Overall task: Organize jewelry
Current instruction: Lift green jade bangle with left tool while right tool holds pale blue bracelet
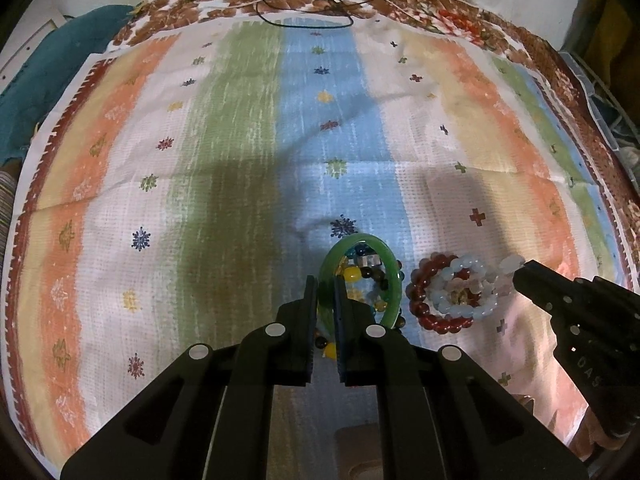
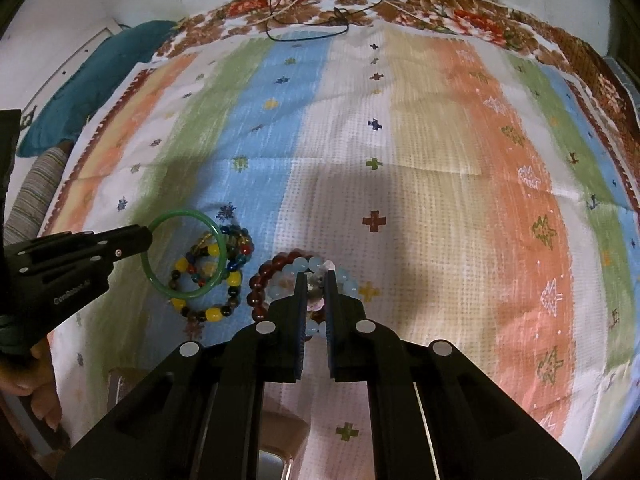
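My left gripper (image 1: 324, 288) is shut on a green bangle (image 1: 394, 280), holding it tilted over a pile of multicoloured bead bracelets (image 1: 362, 270). In the right wrist view the bangle (image 2: 182, 256) hangs from the left gripper (image 2: 146, 236) over those bracelets (image 2: 216, 276). My right gripper (image 2: 316, 284) is shut on a pale pink bead bracelet (image 2: 316, 304) that lies in a stack with a dark red bracelet (image 2: 260, 280) and a pale blue one (image 2: 296, 266). In the left wrist view the right gripper (image 1: 520, 270) touches that stack (image 1: 452, 296).
Everything lies on a striped cloth (image 1: 240, 140) with a brown floral border. Thin black cords (image 1: 316, 12) lie at the far edge. A teal cloth (image 2: 100, 76) lies off to the far left. A brownish box edge (image 2: 276, 436) shows under the right gripper.
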The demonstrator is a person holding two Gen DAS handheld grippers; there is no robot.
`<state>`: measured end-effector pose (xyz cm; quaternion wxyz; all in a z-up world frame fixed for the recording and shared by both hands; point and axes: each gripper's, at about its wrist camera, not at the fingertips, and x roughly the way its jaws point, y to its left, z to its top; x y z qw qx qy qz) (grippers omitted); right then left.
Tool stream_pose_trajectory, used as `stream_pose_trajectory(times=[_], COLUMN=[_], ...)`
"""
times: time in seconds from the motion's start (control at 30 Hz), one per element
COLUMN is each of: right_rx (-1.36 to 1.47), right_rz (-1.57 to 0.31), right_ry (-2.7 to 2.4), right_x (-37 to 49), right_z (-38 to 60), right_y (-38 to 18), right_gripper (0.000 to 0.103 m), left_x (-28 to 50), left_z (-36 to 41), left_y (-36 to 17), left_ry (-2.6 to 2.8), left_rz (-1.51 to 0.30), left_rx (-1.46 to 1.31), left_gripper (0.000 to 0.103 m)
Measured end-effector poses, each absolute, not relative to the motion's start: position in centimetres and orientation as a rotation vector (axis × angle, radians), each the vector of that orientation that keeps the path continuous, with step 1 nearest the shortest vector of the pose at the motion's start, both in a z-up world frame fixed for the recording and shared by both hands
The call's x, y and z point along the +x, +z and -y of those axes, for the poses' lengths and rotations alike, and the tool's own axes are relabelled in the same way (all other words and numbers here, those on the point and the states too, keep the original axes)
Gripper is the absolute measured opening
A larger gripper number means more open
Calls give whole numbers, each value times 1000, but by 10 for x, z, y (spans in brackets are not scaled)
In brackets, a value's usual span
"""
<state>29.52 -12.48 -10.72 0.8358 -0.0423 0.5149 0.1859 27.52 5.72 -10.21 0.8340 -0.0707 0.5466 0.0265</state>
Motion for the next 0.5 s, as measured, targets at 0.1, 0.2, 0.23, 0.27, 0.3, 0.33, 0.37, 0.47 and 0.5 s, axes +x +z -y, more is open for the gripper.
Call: stream_pose_trajectory(times=[0.1,0.2,0.23,0.27,0.3,0.33,0.37,0.47,0.5], right_rx=[-85,-82,-82,-84,-87,-88,-86,-83,-83], right_rz=[-1079,-1065,-1063,-1061,-1058,-1057,-1055,-1048,-1046], right_ry=[400,407,410,410,411,411,412,413,414], right_x=[292,288,287,287,286,285,284,282,281], right_z=[124,124,124,123,123,123,124,125,125], right_y=[-102,-96,-94,-93,-92,-91,-90,-87,-86], right_gripper=[9,9,9,9,9,9,9,9,9], left_x=[275,274,274,274,273,272,271,268,267], left_z=[-57,-57,-58,-58,-58,-58,-59,-58,-58], left_y=[-100,-98,-97,-96,-95,-94,-93,-87,-85], left_ry=[53,49,49,50,50,50,50,45,43], left_rz=[-1154,-1151,-1149,-1147,-1145,-1143,-1141,-1130,-1125], left_rx=[-150,-151,-150,-150,-150,-151,-152,-160,-161], left_gripper=[8,8,8,8,8,8,8,6,0])
